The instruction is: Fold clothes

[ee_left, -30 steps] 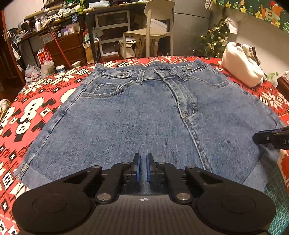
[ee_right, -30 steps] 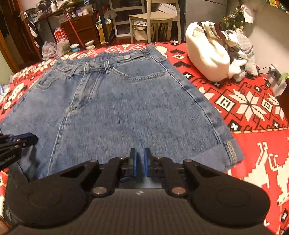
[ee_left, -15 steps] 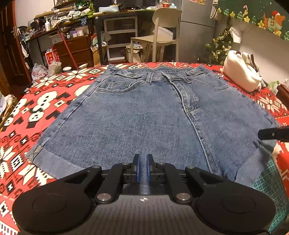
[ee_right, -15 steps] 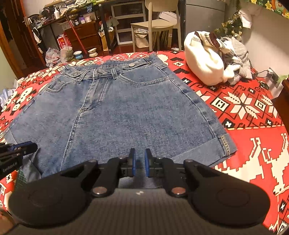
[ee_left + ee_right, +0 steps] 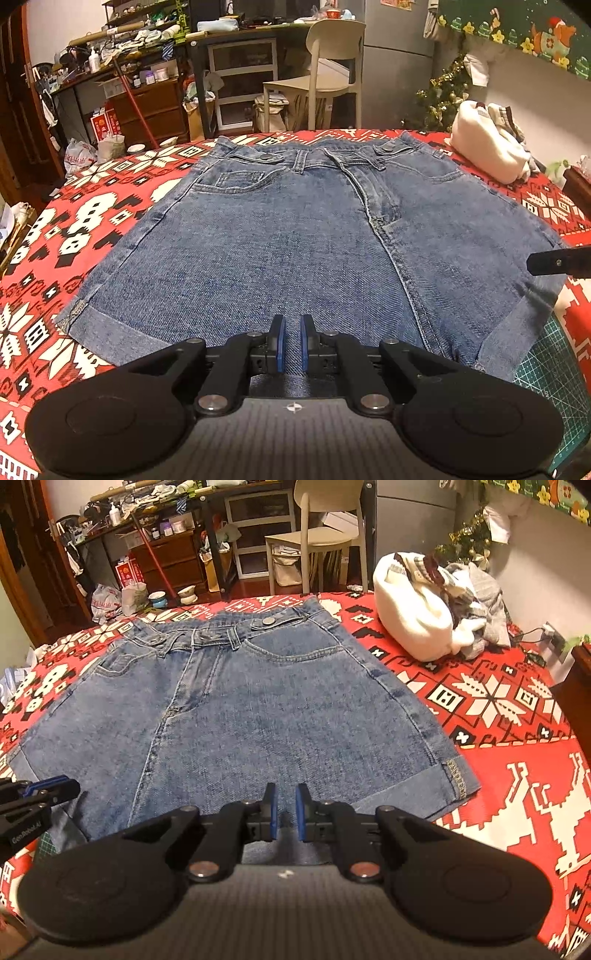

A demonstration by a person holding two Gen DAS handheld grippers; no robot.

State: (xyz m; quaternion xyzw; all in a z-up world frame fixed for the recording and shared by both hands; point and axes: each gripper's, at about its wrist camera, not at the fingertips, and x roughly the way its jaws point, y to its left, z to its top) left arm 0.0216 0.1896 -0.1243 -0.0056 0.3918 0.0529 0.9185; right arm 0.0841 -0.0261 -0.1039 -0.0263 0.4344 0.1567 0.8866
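Blue denim shorts (image 5: 280, 236) lie flat and front up on the red patterned tablecloth (image 5: 92, 221), waistband at the far side and cuffed hems near me. My left gripper (image 5: 291, 343) is at the near hem of the left leg. Its blue pads are almost together, with denim showing between them. My right gripper (image 5: 284, 816) holds the near hem of the right leg (image 5: 406, 794) the same way. The left gripper (image 5: 37, 794) also shows at the right wrist view's left edge. The right gripper's tip (image 5: 557, 260) shows at the left wrist view's right edge.
A pile of white and grey clothes (image 5: 424, 616) sits on the table's far right. A green cutting mat (image 5: 546, 354) shows under the cloth at the near edge. Beyond the table stand a beige chair (image 5: 321, 74), drawers and cluttered shelves (image 5: 147, 107).
Both wrist views have drawn back and risen, so the whole shorts and both cuffed hems now show. The right gripper's pads stand slightly wider apart.
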